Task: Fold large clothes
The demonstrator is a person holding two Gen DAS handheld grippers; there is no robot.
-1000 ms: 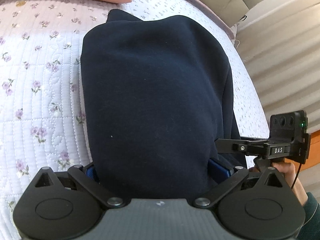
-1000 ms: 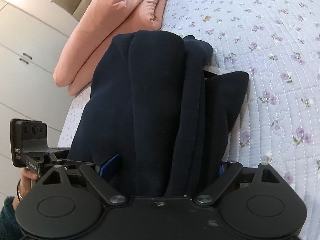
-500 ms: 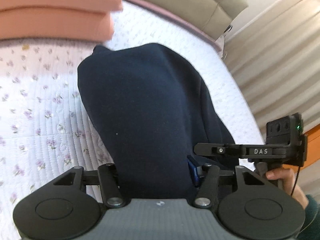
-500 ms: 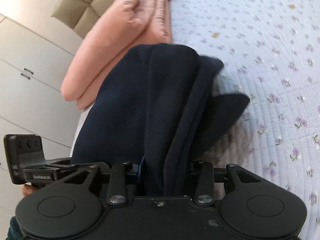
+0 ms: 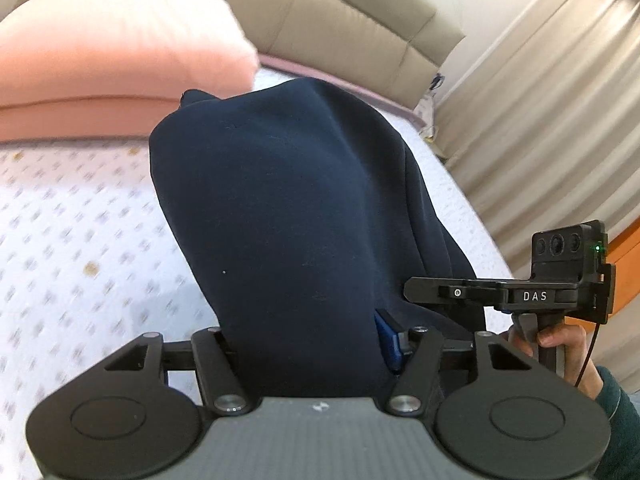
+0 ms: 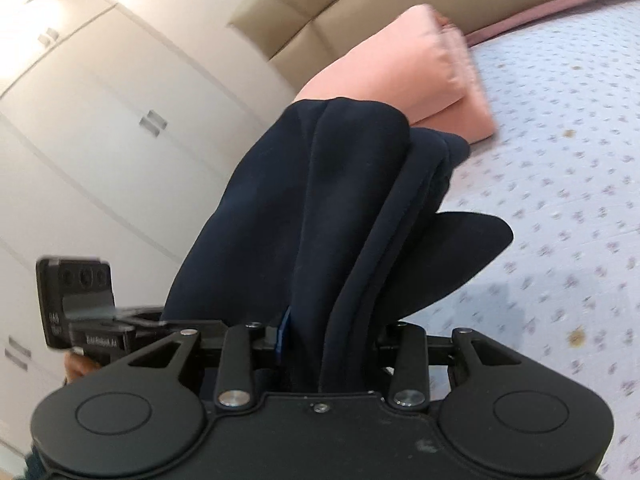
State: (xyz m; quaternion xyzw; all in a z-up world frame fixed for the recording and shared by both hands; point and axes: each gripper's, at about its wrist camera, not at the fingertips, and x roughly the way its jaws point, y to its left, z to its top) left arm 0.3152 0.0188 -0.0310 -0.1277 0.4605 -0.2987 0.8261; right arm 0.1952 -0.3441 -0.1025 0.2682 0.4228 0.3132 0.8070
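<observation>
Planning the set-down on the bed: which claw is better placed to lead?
Probably the right claw: open floral quilt lies beside it, and the navy garment hangs bunched there. The left claw grips flatter cloth; both are shut on it.

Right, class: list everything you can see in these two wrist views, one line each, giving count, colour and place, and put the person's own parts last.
Garment: one, navy, lifted above the bed, gripped at its near edge by both grippers.
Bedspread: one, white with small purple flowers, under the garment.
Folded quilt: one, pink, at the head of the bed.
Headboard: one, beige, padded, behind the quilt.
Curtain: one, beige, beside the bed.
Wardrobe: one, white, with paired handles, beside the bed.
Left gripper: one, black, fingers closed on the garment.
Right gripper: one, black, fingers closed on the garment's bunched layers.
Right hand: one, holding the right gripper's handle.
</observation>
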